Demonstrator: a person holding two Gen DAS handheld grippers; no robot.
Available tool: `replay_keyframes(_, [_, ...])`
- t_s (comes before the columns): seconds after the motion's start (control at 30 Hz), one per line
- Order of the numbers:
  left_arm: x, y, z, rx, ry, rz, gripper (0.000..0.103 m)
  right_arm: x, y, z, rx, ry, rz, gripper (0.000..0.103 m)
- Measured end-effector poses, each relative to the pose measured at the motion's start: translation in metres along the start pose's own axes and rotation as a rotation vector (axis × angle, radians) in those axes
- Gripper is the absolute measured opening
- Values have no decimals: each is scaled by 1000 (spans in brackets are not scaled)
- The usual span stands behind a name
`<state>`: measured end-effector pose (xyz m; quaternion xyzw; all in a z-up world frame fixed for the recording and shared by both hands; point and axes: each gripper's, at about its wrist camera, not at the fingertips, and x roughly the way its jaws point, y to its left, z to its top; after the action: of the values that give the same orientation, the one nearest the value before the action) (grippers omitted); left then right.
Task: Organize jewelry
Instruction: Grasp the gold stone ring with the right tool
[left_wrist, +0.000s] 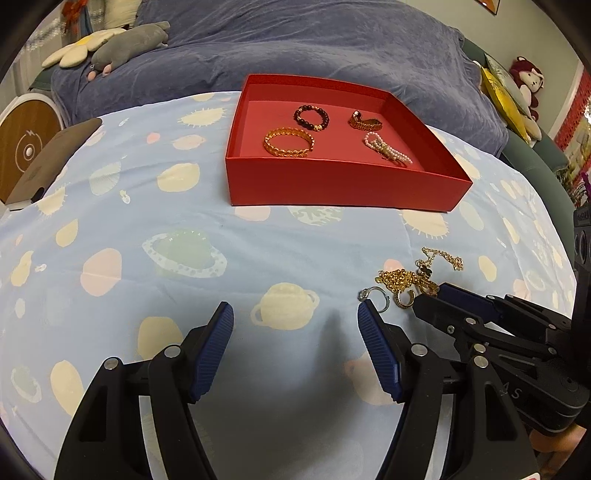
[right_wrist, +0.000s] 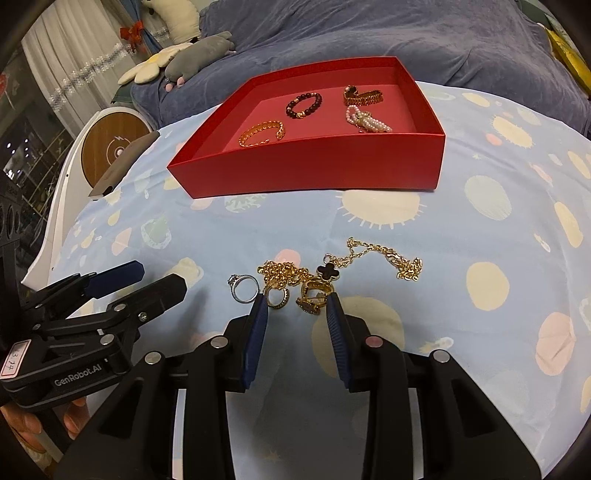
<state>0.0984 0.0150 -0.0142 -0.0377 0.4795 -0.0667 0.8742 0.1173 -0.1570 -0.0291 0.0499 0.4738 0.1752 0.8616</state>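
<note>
Blue planet-print cloth (right_wrist: 461, 229) covered the surface, a red box (right_wrist: 314, 166) at twelve o'clock holding four bracelets (right_wrist: 303, 105). "GenRobot.AI" showed on the left gripper (left_wrist: 295, 314), whose jaws stood wide and empty. Loose gold jewelry (right_wrist: 314, 291) lay just off the tips of the right gripper (right_wrist: 297, 304), its jaws partly apart, gripping nothing; a silver ring (right_wrist: 243, 288) sat at eleven o'clock

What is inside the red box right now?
The red box holds four bracelets: a gold chain bangle, a dark beaded one, a gold watch-style band and a pearl strand. Its near wall hides the floor strip just behind it.
</note>
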Motion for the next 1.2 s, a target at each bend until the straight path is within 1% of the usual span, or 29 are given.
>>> replay_keyframes(0.07, [-1,3,1,-8,1,-1,67,2,-1,-1,-11,-3,-24,14])
replay_keyframes(0.3, [-2,2,4,-22,-4,-13,67,-17,-13,-1,11,-39,-18,14])
replay_keyframes(0.5, [3,-13,1,8,10,-35,67,-47,-26,3,44,-94,36,14])
replay_keyframes(0.6, [8,-22,0,28,18,-38,67,-43,-23,-1,-19,-68,-27,14])
replay_keyframes(0.7, [11,-28,0,37,25,-41,67,-39,-27,-6,12,-37,18,14])
replay_keyframes(1.03, [16,-36,2,42,33,-50,67,-29,-34,-21,0,9,-8,14])
replay_keyframes(1.1, [16,-37,2,42,34,-52,67,-27,-37,-23,7,26,-6,15])
replay_keyframes(1.2, [17,-37,3,39,37,-54,67,-27,-39,-23,23,26,3,16])
